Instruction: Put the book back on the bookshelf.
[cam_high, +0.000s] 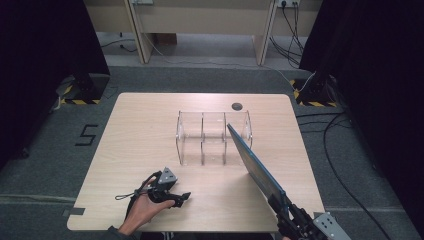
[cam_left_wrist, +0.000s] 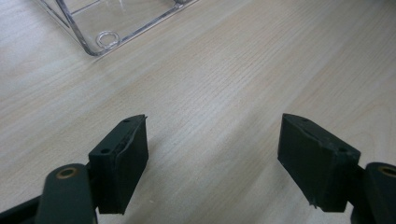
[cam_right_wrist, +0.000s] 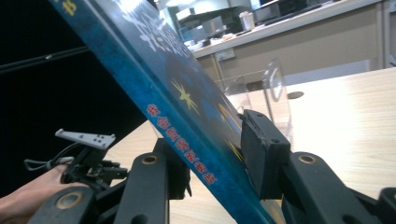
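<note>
Step in hand: a blue book (cam_high: 257, 167) is clamped at its near end by the right gripper (cam_high: 289, 212) and held tilted over the table's (cam_high: 145, 125) right side, far end by the clear rack (cam_high: 212, 137). Probably bound for the rightmost slot; alignment is needed next. Left gripper (cam_high: 181, 198) is wide, empty, near the front edge.

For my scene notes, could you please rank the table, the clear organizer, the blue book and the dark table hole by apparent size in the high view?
1. table
2. clear organizer and blue book: too alike; the raised book is nearer the camera
3. dark table hole
</note>
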